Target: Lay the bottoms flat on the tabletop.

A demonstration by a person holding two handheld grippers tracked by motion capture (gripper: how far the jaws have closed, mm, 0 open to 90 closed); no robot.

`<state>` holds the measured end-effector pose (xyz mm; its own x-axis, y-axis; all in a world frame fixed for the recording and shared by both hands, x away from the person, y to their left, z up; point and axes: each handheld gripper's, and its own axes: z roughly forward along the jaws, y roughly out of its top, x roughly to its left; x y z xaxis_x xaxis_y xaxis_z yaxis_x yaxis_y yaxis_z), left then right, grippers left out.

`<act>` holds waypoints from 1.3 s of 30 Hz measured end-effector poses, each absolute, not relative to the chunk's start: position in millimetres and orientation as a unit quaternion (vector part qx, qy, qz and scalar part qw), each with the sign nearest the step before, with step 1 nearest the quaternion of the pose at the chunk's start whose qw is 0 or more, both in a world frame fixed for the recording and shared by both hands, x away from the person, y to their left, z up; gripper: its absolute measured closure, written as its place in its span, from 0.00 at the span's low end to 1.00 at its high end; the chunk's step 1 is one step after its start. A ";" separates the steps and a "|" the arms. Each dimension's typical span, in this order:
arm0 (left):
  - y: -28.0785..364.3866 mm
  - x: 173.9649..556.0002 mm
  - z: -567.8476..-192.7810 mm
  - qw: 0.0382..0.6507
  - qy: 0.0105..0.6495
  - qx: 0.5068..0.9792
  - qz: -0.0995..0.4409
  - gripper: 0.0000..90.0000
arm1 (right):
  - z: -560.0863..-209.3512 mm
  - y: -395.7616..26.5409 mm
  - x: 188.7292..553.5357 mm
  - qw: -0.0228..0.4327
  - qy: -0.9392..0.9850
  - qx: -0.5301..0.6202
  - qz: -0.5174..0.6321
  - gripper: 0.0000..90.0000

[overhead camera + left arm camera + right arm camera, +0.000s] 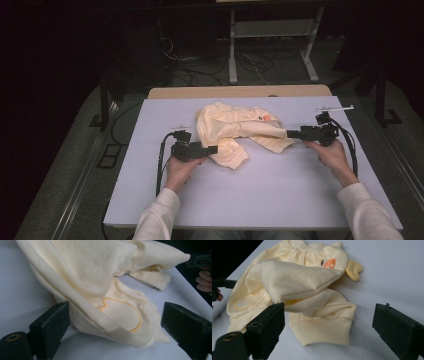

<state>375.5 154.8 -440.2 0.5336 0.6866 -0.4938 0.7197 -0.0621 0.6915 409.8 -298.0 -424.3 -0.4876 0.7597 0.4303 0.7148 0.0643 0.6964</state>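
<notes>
A pale yellow child's garment (235, 127) lies crumpled on the white table (260, 200), with an orange duck face (266, 118) on its far part. My left gripper (215, 149) sits at the garment's near left end. Its jaws stand open around a ribbed hem with a stitched outline (122, 315), and the pads are clear of the cloth. My right gripper (289, 133) is at the garment's right end. It is open too, with a ribbed cuff (324, 332) lying between its jaws, untouched. Both grippers (115, 315) (329, 312) hang low over the table.
A wooden tabletop edge (240, 91) lies just behind the white table. Beyond it, on the dark floor, are a white desk frame (232, 60) and loose cables (200, 75). Bare white table stretches in front of the garment between the two forearms.
</notes>
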 end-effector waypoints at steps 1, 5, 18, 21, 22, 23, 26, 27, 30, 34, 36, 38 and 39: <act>155.1 375.1 -441.3 0.486 0.483 0.728 -0.021 0.15 | -425.1 -298.0 409.8 0.023 0.729 0.505 0.460 0.13; 155.3 373.7 -444.9 0.480 0.486 0.730 -0.032 0.24 | -429.7 -298.0 409.3 0.023 0.733 0.508 0.452 0.16; 153.3 376.2 -453.1 0.448 0.492 0.745 -0.051 0.57 | -449.5 -297.9 415.0 0.005 0.738 0.525 0.423 0.28; 153.7 377.0 -454.4 0.444 0.497 0.744 -0.053 0.65 | -451.5 -295.7 416.3 0.001 0.738 0.526 0.423 0.36; 153.9 377.0 -454.4 0.443 0.495 0.746 -0.052 0.67 | -452.2 -294.9 416.7 -0.001 0.738 0.526 0.423 0.39; 153.7 376.9 -454.5 0.441 0.495 0.747 -0.051 0.70 | -452.9 -294.2 417.0 -0.005 0.737 0.525 0.425 0.41; 153.2 377.1 -455.1 0.438 0.493 0.750 -0.049 0.78 | -453.5 -292.8 417.5 -0.012 0.736 0.523 0.429 0.50; 153.0 377.3 -455.2 0.437 0.492 0.751 -0.047 0.82 | -453.8 -292.5 417.7 -0.017 0.735 0.522 0.433 0.52; 153.0 378.1 -455.7 0.438 0.493 0.751 -0.045 0.89 | -454.6 -291.9 417.8 -0.017 0.737 0.525 0.425 0.61; 153.5 378.5 -455.9 0.439 0.490 0.752 -0.039 0.95 | -456.8 -292.9 417.9 -0.025 0.738 0.529 0.418 0.79; 153.7 378.8 -455.8 0.439 0.489 0.752 -0.040 0.96 | -457.7 -292.1 418.0 -0.030 0.740 0.529 0.414 0.87; 154.9 378.9 -455.5 0.444 0.491 0.749 -0.042 0.96 | -457.1 -291.7 417.2 -0.035 0.740 0.528 0.415 0.93; 156.0 378.9 -454.7 0.444 0.490 0.749 -0.043 0.96 | -456.4 -291.1 416.5 -0.038 0.741 0.526 0.416 0.94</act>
<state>378.9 156.0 -454.7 0.5164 0.6958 -0.4993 0.7715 -0.1250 0.6238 416.5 -291.1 -456.4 -0.4449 0.7475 0.4932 0.8101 0.1010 0.5776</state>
